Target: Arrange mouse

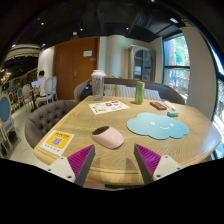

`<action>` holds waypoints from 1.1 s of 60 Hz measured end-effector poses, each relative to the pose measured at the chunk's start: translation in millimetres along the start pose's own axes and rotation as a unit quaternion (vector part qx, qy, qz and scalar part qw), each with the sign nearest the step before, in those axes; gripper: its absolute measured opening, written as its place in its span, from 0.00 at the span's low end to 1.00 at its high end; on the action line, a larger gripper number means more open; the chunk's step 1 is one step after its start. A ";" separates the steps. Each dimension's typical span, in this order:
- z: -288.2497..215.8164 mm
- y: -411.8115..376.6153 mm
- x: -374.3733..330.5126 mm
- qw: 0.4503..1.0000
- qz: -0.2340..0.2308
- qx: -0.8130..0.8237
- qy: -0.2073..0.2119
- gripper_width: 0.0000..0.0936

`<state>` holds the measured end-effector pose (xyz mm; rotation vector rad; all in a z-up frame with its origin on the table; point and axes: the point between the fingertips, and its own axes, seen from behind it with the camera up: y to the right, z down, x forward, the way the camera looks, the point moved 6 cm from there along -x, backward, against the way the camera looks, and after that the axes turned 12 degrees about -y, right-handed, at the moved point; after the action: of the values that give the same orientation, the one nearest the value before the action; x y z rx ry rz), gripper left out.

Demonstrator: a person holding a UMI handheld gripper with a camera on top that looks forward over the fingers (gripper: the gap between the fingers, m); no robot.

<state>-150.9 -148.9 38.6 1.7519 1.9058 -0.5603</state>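
A pale pink mouse (pixel 108 136) lies on the round wooden table (pixel 120 150), just ahead of my fingers and slightly left of the middle. A light blue cloud-shaped mouse mat (pixel 157 125) lies to its right, apart from it. My gripper (pixel 114 158) is open and empty, with its magenta pads (pixel 80 158) spread wide on either side, short of the mouse.
A yellow booklet (pixel 57 142) lies at the table's left edge. A printed sheet (pixel 108 106), a green bottle (pixel 138 93) and small objects (pixel 160 105) stand at the far side. A grey armchair (pixel 40 120) is on the left, a sofa (pixel 120 90) behind.
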 end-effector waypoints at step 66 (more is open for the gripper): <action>-136.0 36.8 41.0 0.999 -0.016 -0.007 0.047 0.45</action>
<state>-127.1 -31.4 123.2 1.7703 2.0009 -0.4824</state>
